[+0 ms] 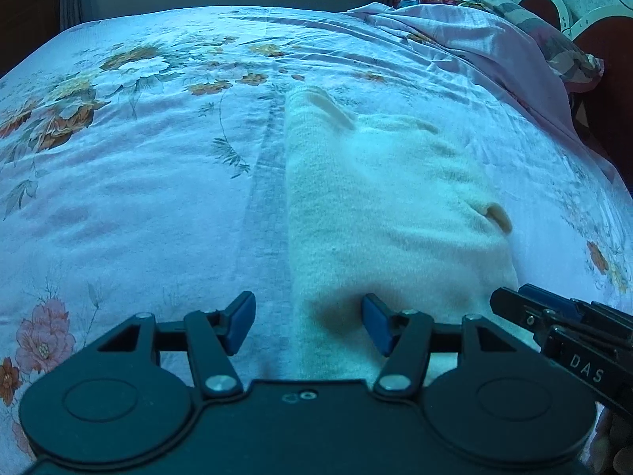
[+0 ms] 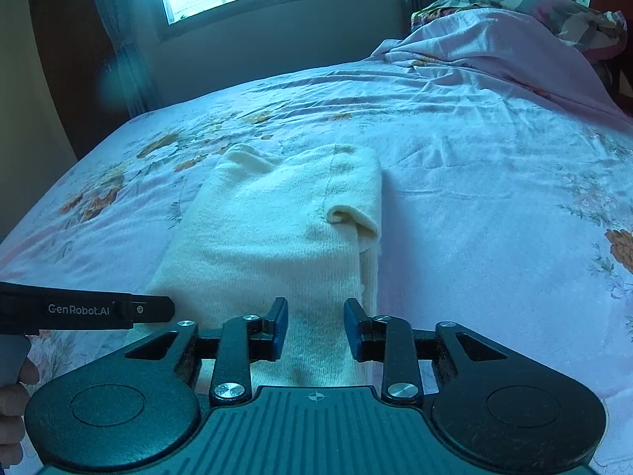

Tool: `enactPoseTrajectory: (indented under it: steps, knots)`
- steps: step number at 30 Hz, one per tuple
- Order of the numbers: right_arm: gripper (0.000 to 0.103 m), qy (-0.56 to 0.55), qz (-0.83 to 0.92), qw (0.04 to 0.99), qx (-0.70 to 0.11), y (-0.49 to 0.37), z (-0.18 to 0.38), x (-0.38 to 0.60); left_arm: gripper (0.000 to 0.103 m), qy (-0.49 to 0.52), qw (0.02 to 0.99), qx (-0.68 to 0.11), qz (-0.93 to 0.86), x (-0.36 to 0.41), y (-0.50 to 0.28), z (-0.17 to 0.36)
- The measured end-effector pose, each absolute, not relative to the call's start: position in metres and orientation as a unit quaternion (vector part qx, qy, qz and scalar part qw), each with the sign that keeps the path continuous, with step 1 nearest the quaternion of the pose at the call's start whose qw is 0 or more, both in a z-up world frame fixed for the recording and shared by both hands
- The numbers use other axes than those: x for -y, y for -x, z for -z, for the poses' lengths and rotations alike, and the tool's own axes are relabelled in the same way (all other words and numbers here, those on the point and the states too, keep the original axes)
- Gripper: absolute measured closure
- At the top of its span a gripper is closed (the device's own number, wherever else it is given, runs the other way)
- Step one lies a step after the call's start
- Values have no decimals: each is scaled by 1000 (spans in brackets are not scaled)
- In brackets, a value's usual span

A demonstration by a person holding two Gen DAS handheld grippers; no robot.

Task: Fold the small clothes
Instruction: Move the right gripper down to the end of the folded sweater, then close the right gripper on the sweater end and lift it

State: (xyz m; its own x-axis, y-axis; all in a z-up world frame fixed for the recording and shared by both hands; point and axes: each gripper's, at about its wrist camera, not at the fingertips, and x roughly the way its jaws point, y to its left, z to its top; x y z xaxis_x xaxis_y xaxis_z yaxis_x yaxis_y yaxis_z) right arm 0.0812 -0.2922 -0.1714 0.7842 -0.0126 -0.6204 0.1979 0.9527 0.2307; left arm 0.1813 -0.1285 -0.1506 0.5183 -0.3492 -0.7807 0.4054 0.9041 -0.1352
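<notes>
Judging the cream knit garment (image 2: 277,229), lying part-folded on the bed (image 2: 474,182), as light, soft and limp, I would pinch its near hem with left gripper (image 1: 308,322) and right gripper (image 2: 315,328), both jaws released.

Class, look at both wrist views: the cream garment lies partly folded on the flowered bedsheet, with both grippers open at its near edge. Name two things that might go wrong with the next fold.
1. The left gripper straddles the cream garment edge, so closing may also pinch the bedsheet.
2. The loose flap on top could slip open when the right gripper lifts.
</notes>
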Motion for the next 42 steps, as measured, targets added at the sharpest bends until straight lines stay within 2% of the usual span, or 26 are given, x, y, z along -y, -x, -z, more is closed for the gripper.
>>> enactPoseTrajectory:
  steps: [1,9,16,21,25,34,42]
  knots:
    - [51,-145,61,935,-318,-84,169,294,45,-29,873,-437,217,129,-184,148]
    - [51,-97,71,944,-306,-122,158,294,46,-24,882,-422,207,134,-213,144]
    - [51,-119,74,938,-318,-155,163,312,46,5,869,-440,228,139,-241,154]
    - [36,-119,76,934,-329,-163,173,316,46,45,851,-463,243,136,-254,163]
    - [36,-118,82,932,-334,-165,179,321,46,49,848,-464,251,139,-256,164]
    - [36,-197,69,911,-356,-174,194,348,45,40,843,-467,263,151,-259,174]
    - [36,-232,42,899,-370,-190,203,358,48,48,840,-467,271,155,-261,180]
